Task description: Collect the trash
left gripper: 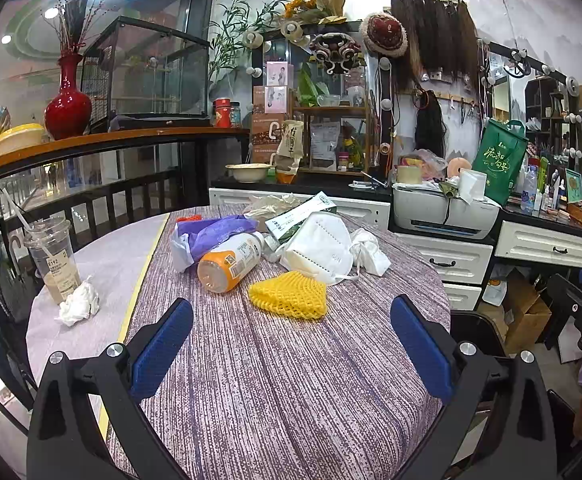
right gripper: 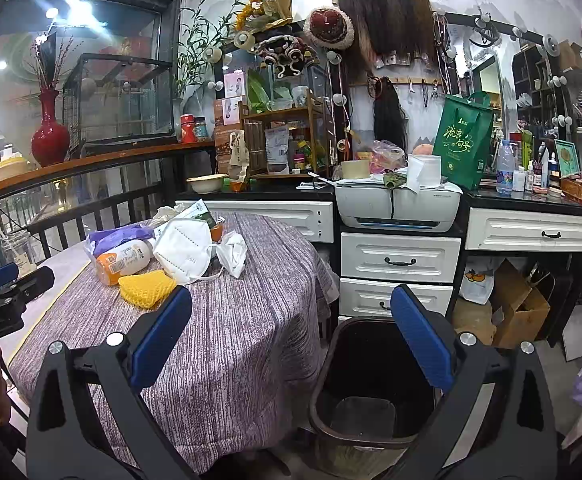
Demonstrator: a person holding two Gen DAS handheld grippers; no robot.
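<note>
On the left of the table (left gripper: 291,380) stood a plastic cup (left gripper: 53,258) with a straw, holding some brown drink, and a crumpled tissue (left gripper: 79,302) lay touching its near side. Farther right, at the middle of the striped cloth, the trash lay heaped: a purple bag (left gripper: 211,234), an orange-and-white bottle (left gripper: 229,260) tipped on its side against it, and a yellow foam net (left gripper: 291,294) just near of the bottle. Behind the net lay a white mask (left gripper: 319,250), with a green-and-white packet (left gripper: 299,216) at its far side and a wadded tissue (left gripper: 369,250) touching its right edge. The left gripper (left gripper: 291,320) hung over the near cloth, fingers wide apart and empty, the net just beyond them. The right gripper (right gripper: 291,312) was likewise spread and empty, its left finger (right gripper: 163,332) partly hiding the net. Below its right finger sat a dark bin (right gripper: 355,400) on the floor beside the table. White drawers (right gripper: 399,256) and a printer (right gripper: 397,206) stood behind.
</note>
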